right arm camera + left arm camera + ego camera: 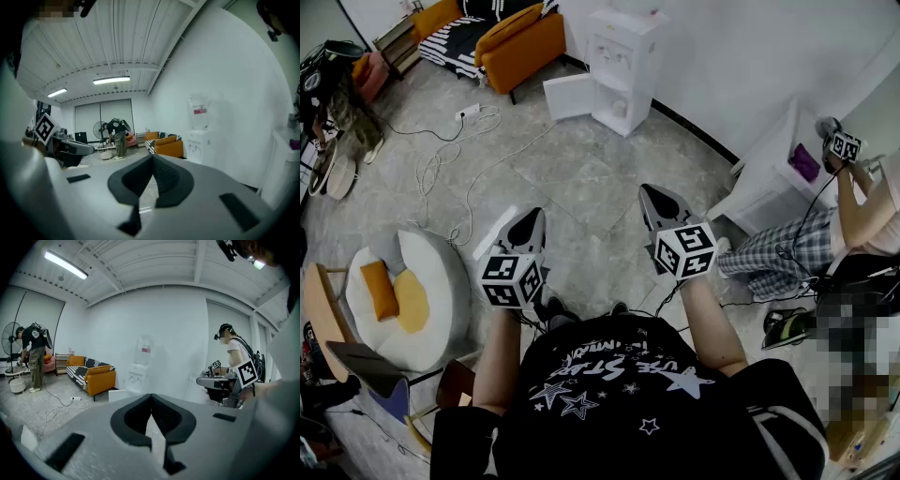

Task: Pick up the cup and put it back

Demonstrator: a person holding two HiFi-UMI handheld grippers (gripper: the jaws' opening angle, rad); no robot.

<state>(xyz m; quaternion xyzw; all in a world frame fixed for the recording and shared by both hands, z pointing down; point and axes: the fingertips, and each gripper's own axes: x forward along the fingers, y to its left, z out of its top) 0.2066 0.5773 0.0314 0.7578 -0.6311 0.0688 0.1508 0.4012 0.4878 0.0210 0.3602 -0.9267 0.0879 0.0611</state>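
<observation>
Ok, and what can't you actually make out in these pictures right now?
- Cup: none shows in any view. The water dispenser alcove is too small in the head view to tell what it holds.
- Floor directly below the camera: hidden by the black T-shirt in the head view.
- Seated person: cut off by the right edge of the head view.

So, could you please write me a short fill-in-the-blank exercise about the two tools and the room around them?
1. The jaws of the left tool and the right tool are ____, with nothing between them.
2. The sofa has ____ cushions.
3. In the right gripper view, a person bends over beside a standing ____.
Missing words: shut; orange; fan.
</observation>
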